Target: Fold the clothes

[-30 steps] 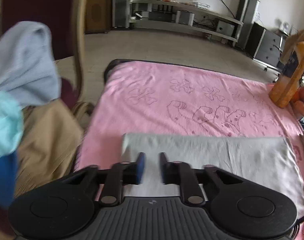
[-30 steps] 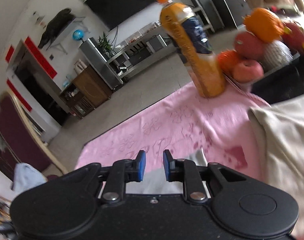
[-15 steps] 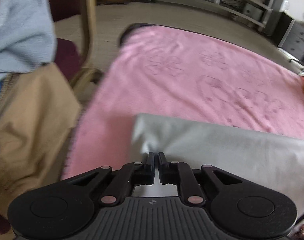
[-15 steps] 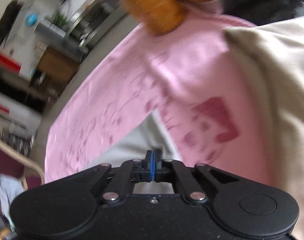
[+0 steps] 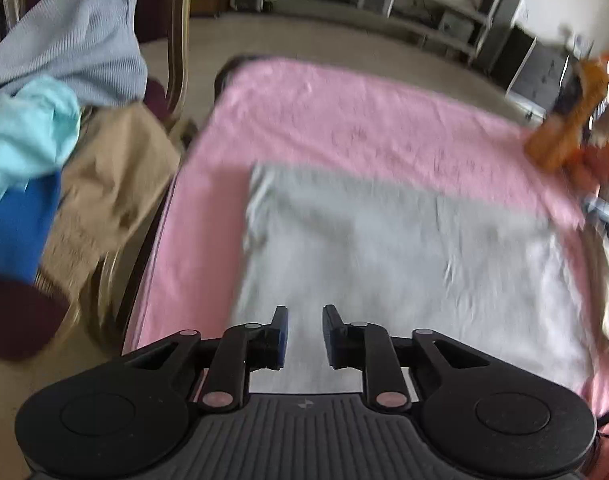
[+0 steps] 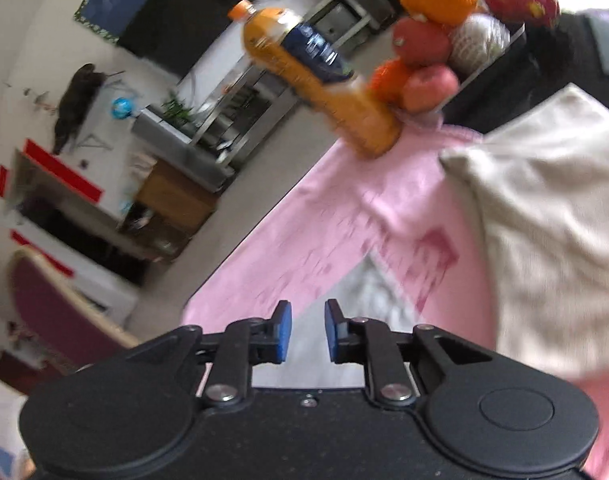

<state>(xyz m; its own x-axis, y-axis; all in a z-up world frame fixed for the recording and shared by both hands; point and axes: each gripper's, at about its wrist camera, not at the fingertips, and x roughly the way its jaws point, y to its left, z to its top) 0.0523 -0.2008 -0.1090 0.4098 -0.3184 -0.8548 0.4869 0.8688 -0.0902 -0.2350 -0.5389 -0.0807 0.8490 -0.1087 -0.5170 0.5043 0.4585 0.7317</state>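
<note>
Lying flat on the pink cloth (image 5: 344, 120), folded grey garment (image 5: 404, 264) covers the counter's near part. Left hand-held gripper (image 5: 304, 334) and right hand-held gripper (image 6: 306, 334) hover above it, jaws just parted, nothing between them.

We see our left gripper (image 5: 303, 332) and right gripper (image 6: 307, 332): black housings, blue pads, silver pivot screws, round caps.
</note>
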